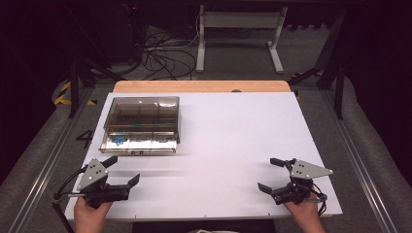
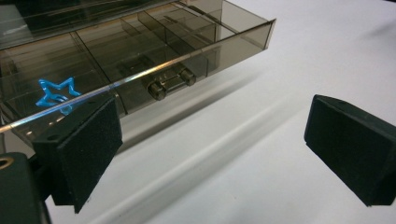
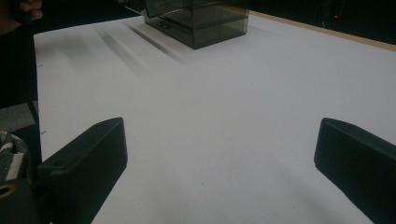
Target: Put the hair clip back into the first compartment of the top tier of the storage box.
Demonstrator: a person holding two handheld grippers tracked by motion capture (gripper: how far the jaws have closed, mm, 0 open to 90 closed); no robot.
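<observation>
While both hands rest at the near edge of the white counter (image 1: 233, 131), the left tongs (image 1: 127, 170) stand spread with nothing between them, just short of the smoky clear box (image 1: 141, 124); the right tongs (image 1: 273, 174) are spread too, well apart from it; the box sits at the counter's far left; a blue star (image 2: 56, 92) lies in its near-left compartment.

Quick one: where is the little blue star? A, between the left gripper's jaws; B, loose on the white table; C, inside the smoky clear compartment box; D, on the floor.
C: the blue star lies in a front corner compartment of the compartment box, behind its clear wall.
</observation>
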